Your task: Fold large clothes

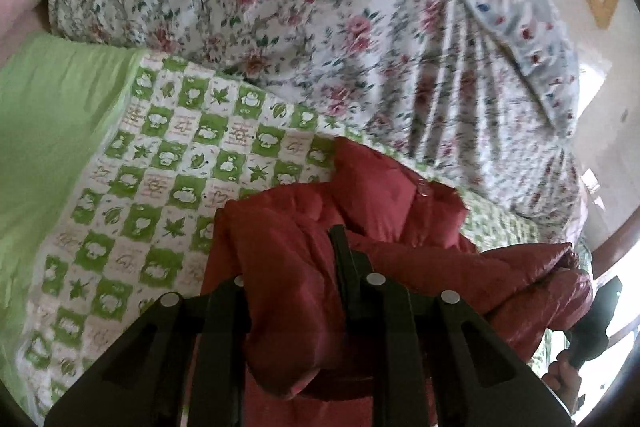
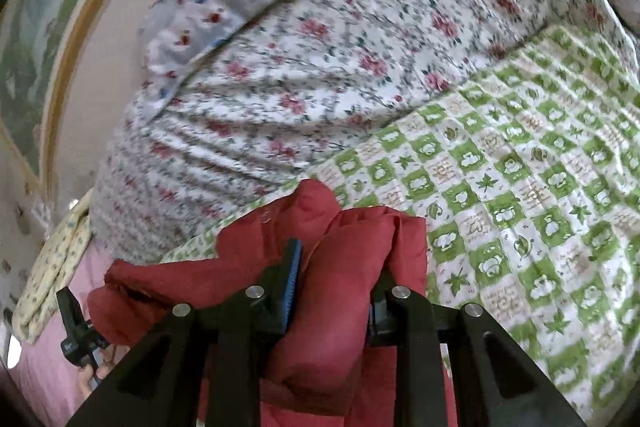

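Both grippers, left (image 1: 296,291) and right (image 2: 332,287), pinching puffy red jacket (image 1: 400,227) above quilt (image 1: 160,167); soft, slippery, bulky; grip edges.

Left gripper (image 1: 294,291): matte black frame, two splayed arms with wedge-shaped cut-outs — four round silver pivot pins (image 1: 376,279) set across the linkage. Fingers (image 1: 340,247) narrow, flat and black.

Right gripper (image 2: 334,281): same black build, same four silver pins (image 2: 253,291). Its left finger carried a blue ribbed pad (image 2: 294,269) on the inner face.

In the left wrist view a bare hand (image 1: 560,377) showed at the lower right on a black handle (image 1: 596,323) — no sleeve visible.
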`<state>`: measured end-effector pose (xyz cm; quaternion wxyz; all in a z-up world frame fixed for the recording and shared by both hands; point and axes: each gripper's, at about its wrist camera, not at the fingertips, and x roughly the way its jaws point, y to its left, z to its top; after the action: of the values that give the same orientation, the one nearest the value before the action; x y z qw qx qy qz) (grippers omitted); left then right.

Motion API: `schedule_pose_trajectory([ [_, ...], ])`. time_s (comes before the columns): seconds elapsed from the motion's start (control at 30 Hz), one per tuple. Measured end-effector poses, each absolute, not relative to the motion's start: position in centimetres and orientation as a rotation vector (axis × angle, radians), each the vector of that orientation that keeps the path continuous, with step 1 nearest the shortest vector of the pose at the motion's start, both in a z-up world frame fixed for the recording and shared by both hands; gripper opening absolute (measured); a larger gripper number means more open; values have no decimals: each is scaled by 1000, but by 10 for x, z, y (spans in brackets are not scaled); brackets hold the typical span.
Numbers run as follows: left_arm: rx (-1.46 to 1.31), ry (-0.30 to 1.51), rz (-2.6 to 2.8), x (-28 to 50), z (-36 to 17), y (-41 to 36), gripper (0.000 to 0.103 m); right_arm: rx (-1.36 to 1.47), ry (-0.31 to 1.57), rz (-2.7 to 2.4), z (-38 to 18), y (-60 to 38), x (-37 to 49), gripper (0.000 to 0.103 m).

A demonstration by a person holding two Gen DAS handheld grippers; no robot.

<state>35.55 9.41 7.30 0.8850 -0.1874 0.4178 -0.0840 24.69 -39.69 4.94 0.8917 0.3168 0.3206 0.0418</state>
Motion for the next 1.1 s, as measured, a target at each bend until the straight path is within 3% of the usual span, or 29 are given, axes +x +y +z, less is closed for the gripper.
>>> schedule_pose_trajectory([
  [0.4,-379,939,-143,413,28,85,21,670,710,25,4,-401,297,27],
  [0.93,-373,987,-107,466,9,76,23,659,750,-60,-38,-406,342,28],
  [1.1,-368,957,-154,452,25,86,31,623,757,-79,-39,-399,353,28],
])
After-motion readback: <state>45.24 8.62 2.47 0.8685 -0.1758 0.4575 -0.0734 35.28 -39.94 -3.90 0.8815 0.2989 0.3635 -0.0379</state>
